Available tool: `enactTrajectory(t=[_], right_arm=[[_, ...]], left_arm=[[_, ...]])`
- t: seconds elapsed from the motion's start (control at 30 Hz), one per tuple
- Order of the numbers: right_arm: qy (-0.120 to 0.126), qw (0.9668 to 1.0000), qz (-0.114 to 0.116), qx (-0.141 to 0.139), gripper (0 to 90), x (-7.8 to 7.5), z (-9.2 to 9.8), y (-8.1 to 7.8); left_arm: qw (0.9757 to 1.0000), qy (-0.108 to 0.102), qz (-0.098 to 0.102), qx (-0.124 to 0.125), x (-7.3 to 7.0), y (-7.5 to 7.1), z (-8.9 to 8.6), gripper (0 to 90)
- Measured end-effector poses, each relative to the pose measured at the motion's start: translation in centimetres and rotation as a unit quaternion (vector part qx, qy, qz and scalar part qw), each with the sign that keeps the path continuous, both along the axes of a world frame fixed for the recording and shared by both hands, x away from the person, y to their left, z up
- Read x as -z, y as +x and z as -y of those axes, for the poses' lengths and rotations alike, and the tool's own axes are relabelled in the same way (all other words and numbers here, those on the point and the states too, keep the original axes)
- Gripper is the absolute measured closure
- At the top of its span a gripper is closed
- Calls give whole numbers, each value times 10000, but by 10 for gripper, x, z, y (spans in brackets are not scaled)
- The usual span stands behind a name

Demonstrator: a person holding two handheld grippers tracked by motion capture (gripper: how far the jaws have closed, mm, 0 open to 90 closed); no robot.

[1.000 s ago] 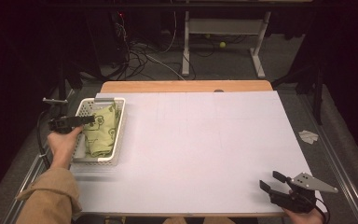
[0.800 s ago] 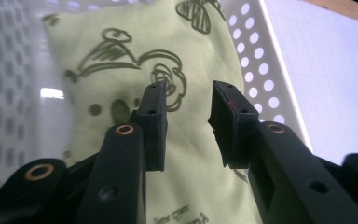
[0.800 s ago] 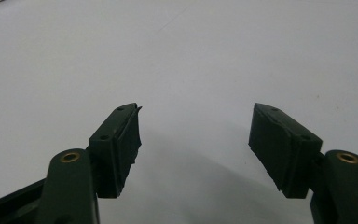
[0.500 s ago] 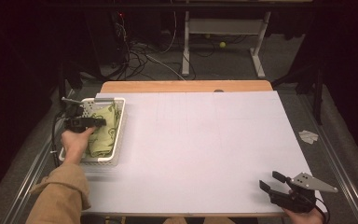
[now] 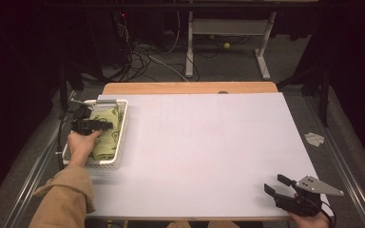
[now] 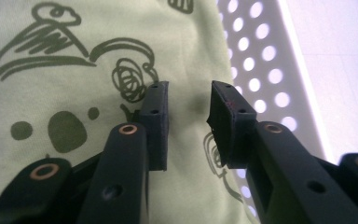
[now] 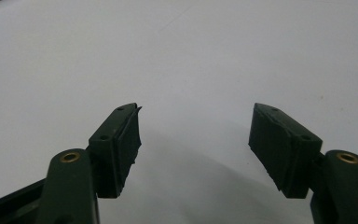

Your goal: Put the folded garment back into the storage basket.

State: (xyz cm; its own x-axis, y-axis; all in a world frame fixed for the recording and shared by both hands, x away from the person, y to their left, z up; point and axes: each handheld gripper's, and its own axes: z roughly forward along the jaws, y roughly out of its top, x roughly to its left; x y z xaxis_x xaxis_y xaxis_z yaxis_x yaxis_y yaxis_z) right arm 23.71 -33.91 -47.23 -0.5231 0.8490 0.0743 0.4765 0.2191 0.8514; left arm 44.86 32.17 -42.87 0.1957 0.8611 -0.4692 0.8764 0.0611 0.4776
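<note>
The pale green cloth (image 6: 88,70), printed with dark scribbled figures, lies bunched in the white perforated basket (image 5: 121,124) at the left edge of the counter (image 5: 209,152). It looks soft, light and limp: it should crumple under any pressure, drape and unfold when lifted, and offer no stiff edge to hook. The best hold is likely a raised fold or ridge near the middle of the pile, pinched deep enough that several layers are caught, since a grip on a single thin layer could slip or drag the rest behind it against the basket wall.

The left claw (image 6: 189,116) points down into the basket, its jaws part open and lately closing then easing back a little, with a ridge of the cloth rising between them. The pads (image 6: 158,121) sit at the fabric, but a gap remains, so no firm pinch is visible yet.

The right claw (image 5: 278,187) rests at the near right corner of the counter, well apart from the basket, its jaws spread wide over bare white surface and holding nothing.
</note>
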Motion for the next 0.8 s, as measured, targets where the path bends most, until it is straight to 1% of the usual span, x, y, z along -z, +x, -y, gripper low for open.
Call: enactTrajectory(t=[0.13,0.23,0.27,0.3,0.33,0.47,0.57,0.67,0.73,0.8], right_arm=[[-2,10000,-1,-1,344,0,0,0],[0,10000,0,1,344,0,0,0],[4,10000,0,5,344,0,0,0],[9,10000,2,5,344,0,0,0],[10,10000,5,6,344,0,0,0],[17,10000,2,13,344,0,0,0],[20,10000,16,5,344,0,0,0],[22,10000,24,3,344,-1,0,-1],[14,10000,28,15,344,-1,0,-1],[12,10000,32,16,344,-1,0,-1]], left_arm=[[9999,-16,131,43,-6,-5,1,605],[9997,-17,247,60,-11,-9,2,564],[9997,-17,247,60,-11,-9,2,549],[9994,2,337,78,-14,-11,3,541],[9992,-3,386,75,-16,-12,3,530],[9988,3,489,71,-21,-17,3,501],[9985,57,533,92,-24,-21,3,487],[9981,44,609,124,-28,-26,4,476],[9975,37,684,179,-30,-29,6,464],[9970,73,730,248,-32,-31,8,452]])
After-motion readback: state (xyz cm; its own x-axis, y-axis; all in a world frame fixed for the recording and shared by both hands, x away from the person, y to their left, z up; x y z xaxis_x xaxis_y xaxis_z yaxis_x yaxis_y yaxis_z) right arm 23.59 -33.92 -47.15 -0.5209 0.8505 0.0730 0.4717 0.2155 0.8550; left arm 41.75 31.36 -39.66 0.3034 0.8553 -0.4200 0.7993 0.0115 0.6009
